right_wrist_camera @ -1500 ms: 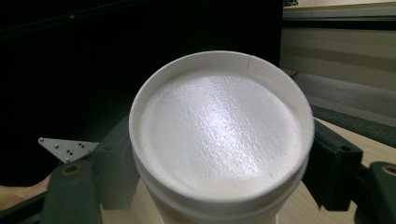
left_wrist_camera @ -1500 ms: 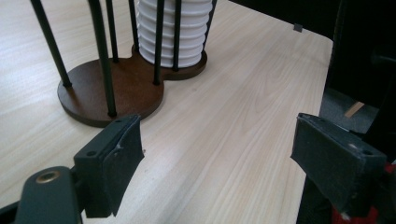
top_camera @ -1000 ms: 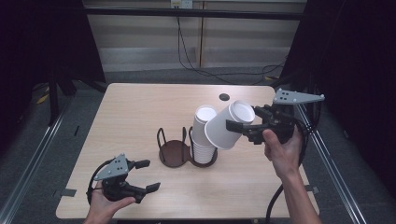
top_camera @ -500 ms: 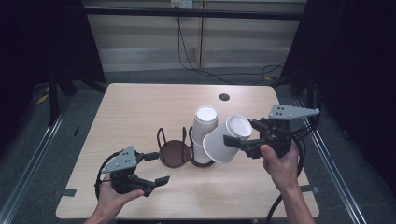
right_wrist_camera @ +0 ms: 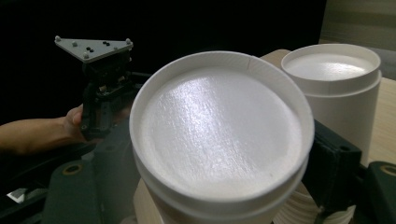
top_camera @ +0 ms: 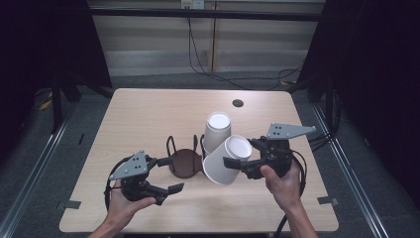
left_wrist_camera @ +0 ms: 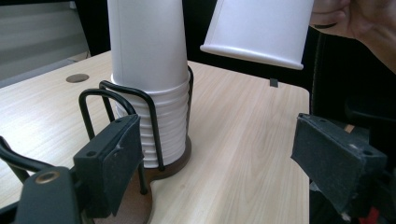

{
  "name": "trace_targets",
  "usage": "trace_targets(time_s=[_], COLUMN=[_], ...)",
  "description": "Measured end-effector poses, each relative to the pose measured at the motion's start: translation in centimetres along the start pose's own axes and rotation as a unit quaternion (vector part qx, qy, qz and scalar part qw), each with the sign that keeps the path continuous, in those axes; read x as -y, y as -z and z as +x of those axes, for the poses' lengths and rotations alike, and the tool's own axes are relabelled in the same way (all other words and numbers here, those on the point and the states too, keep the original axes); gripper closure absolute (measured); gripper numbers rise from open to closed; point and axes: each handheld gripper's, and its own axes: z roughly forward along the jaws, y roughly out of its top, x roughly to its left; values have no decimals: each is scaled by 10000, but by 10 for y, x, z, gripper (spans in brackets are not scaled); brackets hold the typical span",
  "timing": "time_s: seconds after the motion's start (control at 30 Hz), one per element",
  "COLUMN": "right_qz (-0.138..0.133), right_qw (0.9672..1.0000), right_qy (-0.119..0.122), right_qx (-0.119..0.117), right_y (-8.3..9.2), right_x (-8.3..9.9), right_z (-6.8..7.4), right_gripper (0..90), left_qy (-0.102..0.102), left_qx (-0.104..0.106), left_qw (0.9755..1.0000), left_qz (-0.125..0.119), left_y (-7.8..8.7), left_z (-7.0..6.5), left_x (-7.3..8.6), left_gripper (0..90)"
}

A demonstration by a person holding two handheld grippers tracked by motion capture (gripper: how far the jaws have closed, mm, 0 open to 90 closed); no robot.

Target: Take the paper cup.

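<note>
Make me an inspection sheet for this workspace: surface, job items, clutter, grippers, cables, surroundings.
Surface: light wood table, round hole near its far edge.
Job's things: stack of white cups, upside down, in one ring of a brown wire holder; the other ring empty. One loose cup, tilted, off the table.
Clutter: nothing seen.
Grippers: right gripper shut on the loose cup; left gripper open, holding nothing, jaws near the holder.
Cables: black cable trailing from the right gripper; cords on the floor behind.
Surroundings: dark curtains, metal floor rails.

You see a pale wooden counter (top_camera: 148, 119) with a round dark hole (top_camera: 237, 103) near its far edge. Black cables (top_camera: 208, 69) trail across the floor behind it.
</note>
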Motion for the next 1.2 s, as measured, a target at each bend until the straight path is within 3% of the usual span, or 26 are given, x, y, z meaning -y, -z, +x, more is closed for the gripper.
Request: trace_targets(time_s=[0.23,0.33,0.4,0.57,0.9,1.2], right_qz=[137,213,276,414,498,581], right_qw=[9998,9996,9994,9987,9975,9957], right_qy=[2,-32,-30,-23,-62,-72], right_qx=[-118,-170,-214,-301,-501,-715], right_y=[-16,-20,-25,-36,-53,-69], right_x=[8,11,13,21,30,38], right_z=[0,0,0,1,4,9], right_gripper=[245,245,244,245,245,247], left_qy=[-105,-114,-88,-112,-125,-103], left_qx=[153,121,218,245,528,565], left_qw=[9998,9999,9997,9996,9985,9979], left_qz=[21,20,101,23,111,287], left_y=[-8,-13,-16,-13,-18,-27], left_z=[-4,-6,-6,-6,-9,-11], left_x=[-5,-1,2,2,11,19], left_gripper=[159,159,159,159,158,158])
